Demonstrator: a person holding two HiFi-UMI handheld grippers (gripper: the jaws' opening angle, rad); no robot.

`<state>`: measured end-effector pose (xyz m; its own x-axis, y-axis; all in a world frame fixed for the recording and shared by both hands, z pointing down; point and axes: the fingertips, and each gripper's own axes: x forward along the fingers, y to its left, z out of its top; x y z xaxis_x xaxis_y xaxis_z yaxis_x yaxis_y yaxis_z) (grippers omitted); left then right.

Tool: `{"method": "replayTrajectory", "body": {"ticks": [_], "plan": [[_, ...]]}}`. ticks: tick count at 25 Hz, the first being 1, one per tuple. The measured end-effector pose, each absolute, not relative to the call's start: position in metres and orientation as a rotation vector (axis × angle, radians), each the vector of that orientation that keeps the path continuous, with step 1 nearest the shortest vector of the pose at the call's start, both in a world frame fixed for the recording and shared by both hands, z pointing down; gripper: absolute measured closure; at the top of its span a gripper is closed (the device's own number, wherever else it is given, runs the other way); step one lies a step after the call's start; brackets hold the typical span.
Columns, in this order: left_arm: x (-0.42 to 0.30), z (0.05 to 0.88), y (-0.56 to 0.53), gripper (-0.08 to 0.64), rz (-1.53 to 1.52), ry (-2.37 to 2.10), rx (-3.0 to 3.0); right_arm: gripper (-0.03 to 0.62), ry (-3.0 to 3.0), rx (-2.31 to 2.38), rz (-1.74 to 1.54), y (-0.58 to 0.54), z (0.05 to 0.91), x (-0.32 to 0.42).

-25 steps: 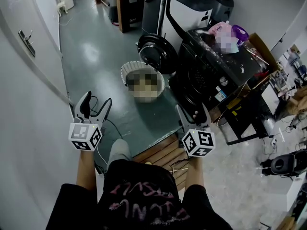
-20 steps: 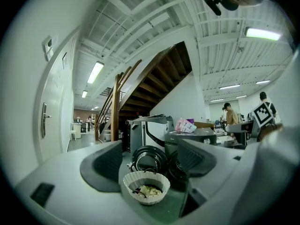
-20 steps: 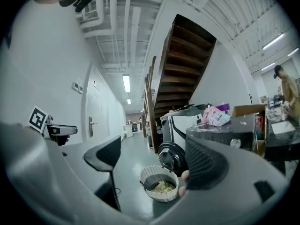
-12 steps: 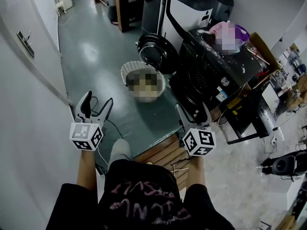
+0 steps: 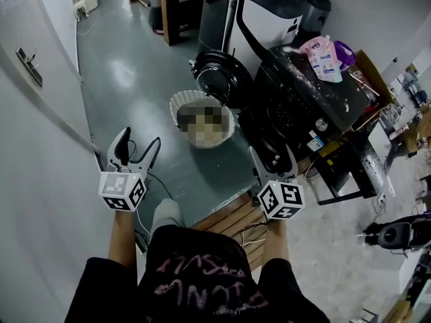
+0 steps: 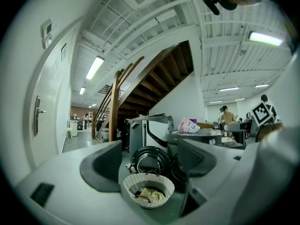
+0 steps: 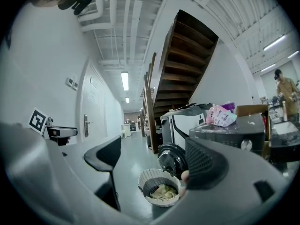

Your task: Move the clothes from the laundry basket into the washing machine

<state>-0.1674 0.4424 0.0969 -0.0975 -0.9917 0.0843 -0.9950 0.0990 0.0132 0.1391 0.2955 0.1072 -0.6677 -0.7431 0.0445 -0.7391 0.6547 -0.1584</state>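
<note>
A white, ribbed, round laundry basket [image 5: 179, 104] stands on the grey-green floor [image 5: 128, 79] and holds pale, crumpled clothes [image 6: 151, 194]. Just beside it, a black washing machine [image 5: 296, 106] has its round door [image 5: 219, 76] swung open. A pink pouch [image 5: 322, 56] lies on top, its print too small to read. The left hand-held gripper [image 5: 138, 145] and right hand-held gripper [image 5: 272, 155] hover released and empty, apart from the basket.

The white, ribbed laundry basket [image 6: 149, 179] stands upright on the green floor [image 5: 128, 79]. In it lie crumpled clothes [image 6: 151, 194], seemingly pale with a darker piece. The black washing machine [image 5: 296, 103] stands just behind it, its round door [image 5: 219, 73] swung open beside the basket.
</note>
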Motion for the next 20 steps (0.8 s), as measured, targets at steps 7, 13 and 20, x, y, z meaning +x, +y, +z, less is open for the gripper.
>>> {"method": "replayTrajectory", "body": {"ticks": [7,13,20], "plan": [[-0.209,0.086,0.408,0.190,0.081,-2.226,2.081,0.161,2.821,-1.307,-0.268,0.267,0.081,0.095],[-0.254,0.075,0.389,0.190,0.056,-2.182,2.098,0.163,2.822,-1.353,-0.267,0.250,0.064,0.052],[-0.288,0.059,0.371,0.190,0.057,-2.062,2.188,0.163,2.803,-1.424,-0.242,0.248,0.033,0.001]]}}
